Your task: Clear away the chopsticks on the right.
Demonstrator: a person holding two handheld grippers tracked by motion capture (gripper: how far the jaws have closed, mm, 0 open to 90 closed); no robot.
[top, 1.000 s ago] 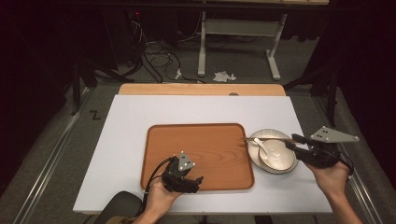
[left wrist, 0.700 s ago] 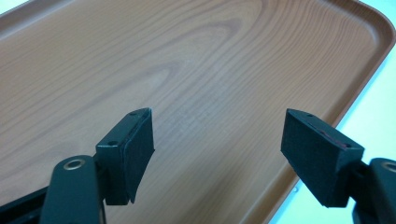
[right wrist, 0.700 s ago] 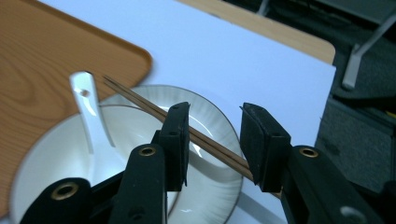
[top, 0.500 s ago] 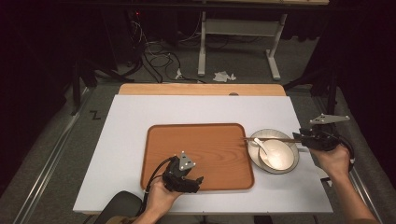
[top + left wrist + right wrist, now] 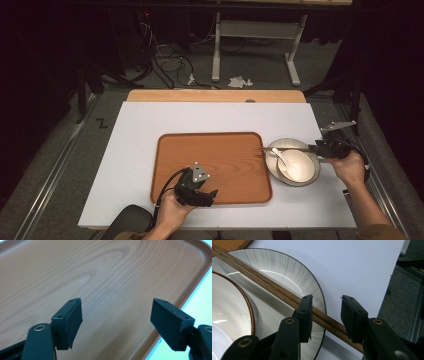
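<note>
bowl with spoon sits on plate; right hand-held gripper narrow around chopsticks.

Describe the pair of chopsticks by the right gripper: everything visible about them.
The pair of thin brown wooden chopsticks lies side by side, touching along its length, across the rim of the round grey-white streaked plate, behind the cream bowl with a brown rim. The tips point toward the wooden tray; the butt ends overhang onto the white table. The right gripper straddles them near the plate's edge, jaws apart on either side, not yet clamped.
</note>
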